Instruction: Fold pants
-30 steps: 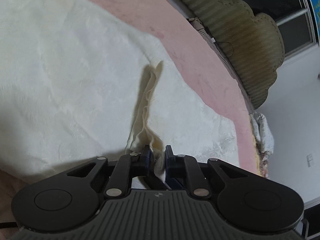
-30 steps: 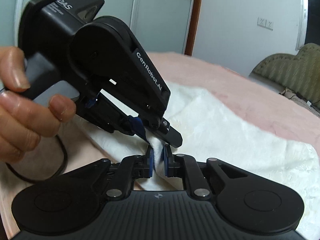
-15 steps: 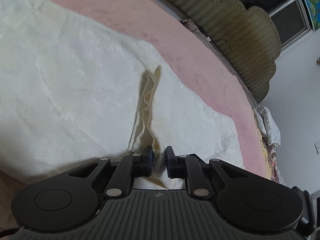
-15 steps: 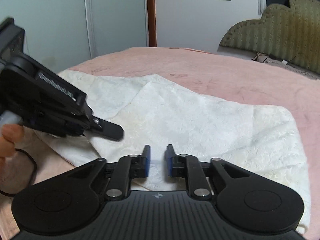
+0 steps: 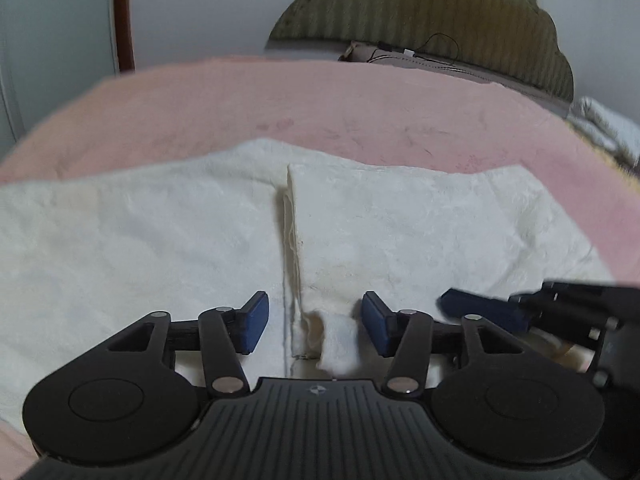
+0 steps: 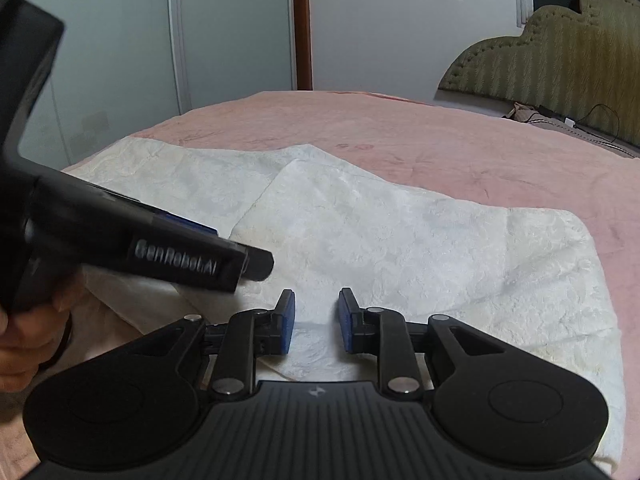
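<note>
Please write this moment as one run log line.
left hand-held gripper: opening, pads off cloth | right hand-held gripper: opening, nothing gripped | white textured fabric pants: folded, flat on pink bedspread

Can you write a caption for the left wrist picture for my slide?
Left gripper opening over the white pants on the pink bed, a cloth edge between its pads, untouched.

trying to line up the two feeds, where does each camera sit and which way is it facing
Left wrist view: sits on the left hand-held gripper, looking down along its opening fingers at the white pants on the pink bed; the right hand-held gripper's tip enters at right.
Right wrist view: sits on the right hand-held gripper, fingers opening, nothing pinched, looking across the pants toward the wardrobe; the left hand-held gripper and a hand show at left.
Shared: pants, bed, headboard.
</note>
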`<state>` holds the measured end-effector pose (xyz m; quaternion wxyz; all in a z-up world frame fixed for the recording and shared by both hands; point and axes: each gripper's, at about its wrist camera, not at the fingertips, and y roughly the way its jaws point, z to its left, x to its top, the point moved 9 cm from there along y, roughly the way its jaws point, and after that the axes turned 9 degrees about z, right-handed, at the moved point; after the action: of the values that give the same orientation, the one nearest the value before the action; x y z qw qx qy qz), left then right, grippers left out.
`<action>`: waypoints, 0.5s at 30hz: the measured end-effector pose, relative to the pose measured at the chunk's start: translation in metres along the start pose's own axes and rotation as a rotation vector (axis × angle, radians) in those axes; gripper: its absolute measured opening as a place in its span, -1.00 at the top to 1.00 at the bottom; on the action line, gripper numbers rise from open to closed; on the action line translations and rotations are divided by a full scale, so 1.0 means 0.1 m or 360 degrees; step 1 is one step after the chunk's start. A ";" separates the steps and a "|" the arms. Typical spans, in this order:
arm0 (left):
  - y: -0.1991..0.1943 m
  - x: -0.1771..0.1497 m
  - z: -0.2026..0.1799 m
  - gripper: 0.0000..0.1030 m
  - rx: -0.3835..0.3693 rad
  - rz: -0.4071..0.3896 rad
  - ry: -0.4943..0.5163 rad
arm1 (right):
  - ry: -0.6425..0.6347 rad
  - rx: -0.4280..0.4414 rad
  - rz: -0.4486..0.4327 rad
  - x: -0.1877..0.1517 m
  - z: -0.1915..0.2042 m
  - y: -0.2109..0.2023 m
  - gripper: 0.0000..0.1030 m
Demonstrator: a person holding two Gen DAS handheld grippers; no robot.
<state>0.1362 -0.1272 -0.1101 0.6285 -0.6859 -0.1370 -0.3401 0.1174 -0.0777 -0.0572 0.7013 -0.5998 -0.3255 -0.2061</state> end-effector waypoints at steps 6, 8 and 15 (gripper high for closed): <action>-0.02 -0.05 0.05 -0.41 0.0107 -0.0084 0.0015 | -0.0023 -0.0016 -0.0006 0.00 0.01 0.02 0.50; -0.04 -0.07 0.06 -0.45 0.0129 -0.0106 0.0006 | -0.0027 -0.0019 -0.0005 -0.01 0.01 0.02 0.50; -0.02 -0.07 0.14 -0.79 0.0165 -0.0144 -0.0071 | -0.0019 -0.0011 -0.0006 -0.01 0.00 0.03 0.50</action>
<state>0.1336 -0.1120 -0.1125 0.6439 -0.6530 -0.1992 -0.3454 0.1184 -0.0772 -0.0597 0.6968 -0.6028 -0.3300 -0.2051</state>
